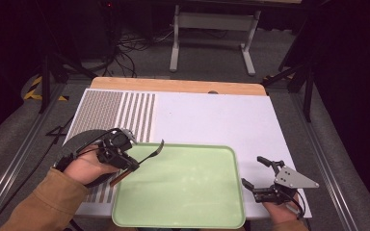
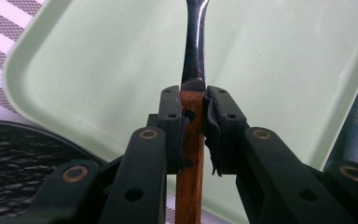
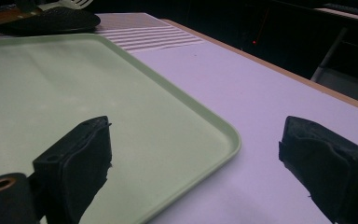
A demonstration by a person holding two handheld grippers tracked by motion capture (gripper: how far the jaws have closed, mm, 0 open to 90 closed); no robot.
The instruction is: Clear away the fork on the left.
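Jaws of the left gripper point(image 1: 134, 165) are clamped on the wooden handle of a fork point(image 2: 192, 140), whose dark metal neck rises over the tray and curves up near the tray's far left corner. Right gripper point(image 1: 255, 172), held by a hand at the table's near right corner, has its jaws spread wide with nothing between them; one jaw hangs over the tray's right rim, the other over the bare mat. A pale green tray point(image 1: 221, 207) lies at the table's near edge. Under it a white mat point(image 1: 212, 120) covers the wooden table point(image 1: 173, 85), with a striped, dotted panel along its left side. A dark round plate point(image 1: 77, 142) sits near the left edge. Beyond the far edge are grey carpet, cables and a white table frame point(image 1: 212, 33) in a dark room.
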